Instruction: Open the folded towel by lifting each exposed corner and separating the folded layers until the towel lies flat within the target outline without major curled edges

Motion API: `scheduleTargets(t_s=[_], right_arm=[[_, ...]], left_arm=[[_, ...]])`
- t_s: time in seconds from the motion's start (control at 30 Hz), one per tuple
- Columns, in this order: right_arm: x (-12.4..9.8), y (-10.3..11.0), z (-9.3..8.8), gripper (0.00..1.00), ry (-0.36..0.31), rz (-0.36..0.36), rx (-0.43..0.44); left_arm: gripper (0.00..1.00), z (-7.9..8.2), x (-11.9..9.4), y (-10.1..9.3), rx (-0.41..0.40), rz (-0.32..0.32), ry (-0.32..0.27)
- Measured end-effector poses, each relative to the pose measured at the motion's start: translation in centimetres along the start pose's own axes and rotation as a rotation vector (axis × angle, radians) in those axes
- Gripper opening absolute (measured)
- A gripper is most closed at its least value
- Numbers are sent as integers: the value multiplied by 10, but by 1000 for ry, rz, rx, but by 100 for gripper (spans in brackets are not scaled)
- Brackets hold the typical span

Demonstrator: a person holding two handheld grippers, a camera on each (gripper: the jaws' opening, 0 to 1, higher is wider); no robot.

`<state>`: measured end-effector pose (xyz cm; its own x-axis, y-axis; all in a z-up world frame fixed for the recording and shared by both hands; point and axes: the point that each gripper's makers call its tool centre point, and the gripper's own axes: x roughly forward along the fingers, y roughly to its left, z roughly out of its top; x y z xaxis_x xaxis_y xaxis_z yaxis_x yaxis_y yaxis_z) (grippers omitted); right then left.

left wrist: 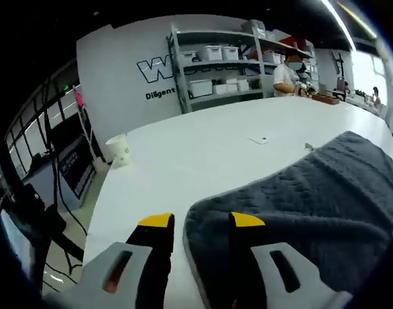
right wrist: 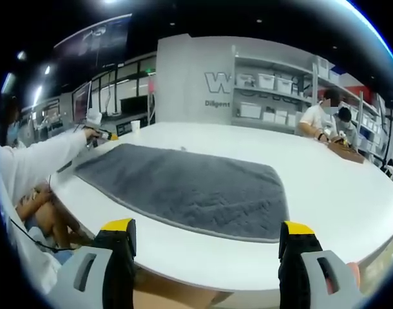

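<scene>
Two grippers at work over a big white table, w/ one dark grey towel spread on it. In the right gripper view the towel lies flat, a single sheet w/ rounded corners, long side running along the near table edge, no curled edges I can make out. No outline visible on the table.

Right gripper: jaws spread wide, nothing between them, hanging just off the table's near edge, short of the towel.

Left gripper: yellow-tipped jaws a small gap apart, sitting at the towel's corner; one jaw over the cloth, the other over bare table beside it. Can't tell if it's pinching the hem or just resting there. In the right gripper view it shows far left at the towel's far corner, held out on a white sleeve.

Also: paper cup near the table's edge, a small white card past the towel, shelves w/ bins by the wall, ppl at the table's far end.
</scene>
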<state>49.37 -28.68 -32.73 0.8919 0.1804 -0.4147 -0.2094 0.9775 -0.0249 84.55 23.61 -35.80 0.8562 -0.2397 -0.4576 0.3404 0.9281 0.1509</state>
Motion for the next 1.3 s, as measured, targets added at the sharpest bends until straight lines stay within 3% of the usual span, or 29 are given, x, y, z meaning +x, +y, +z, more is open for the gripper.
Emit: scheduleTargets(t_s=[0.3, 0.57, 0.63, 0.73, 0.9, 1.1, 1.3], right_arm=[[-2, -1, 2, 92, -7, -5, 0], [-2, 0, 2, 92, -8, -2, -2], [-2, 0, 2, 92, -8, -3, -1], [-1, 0, 1, 92, -6, -5, -1], [-1, 0, 1, 92, -5, -5, -2], [1, 4, 0, 92, 0, -7, -6], [5, 12, 1, 92, 9, -6, -26]], left_arm=[[53, 18, -43, -53, -49, -113, -125], [68, 17, -87, -98, -32, -182, -158], [71, 17, -115, -131, -50, -260, -196], [74, 9, -134, -147, -60, -264, -193], [81, -4, -157, -164, -119, -277, -201], [88, -4, -181, -171, -125, -248, -262], [96, -13, -197, -191, -128, -282, -247]])
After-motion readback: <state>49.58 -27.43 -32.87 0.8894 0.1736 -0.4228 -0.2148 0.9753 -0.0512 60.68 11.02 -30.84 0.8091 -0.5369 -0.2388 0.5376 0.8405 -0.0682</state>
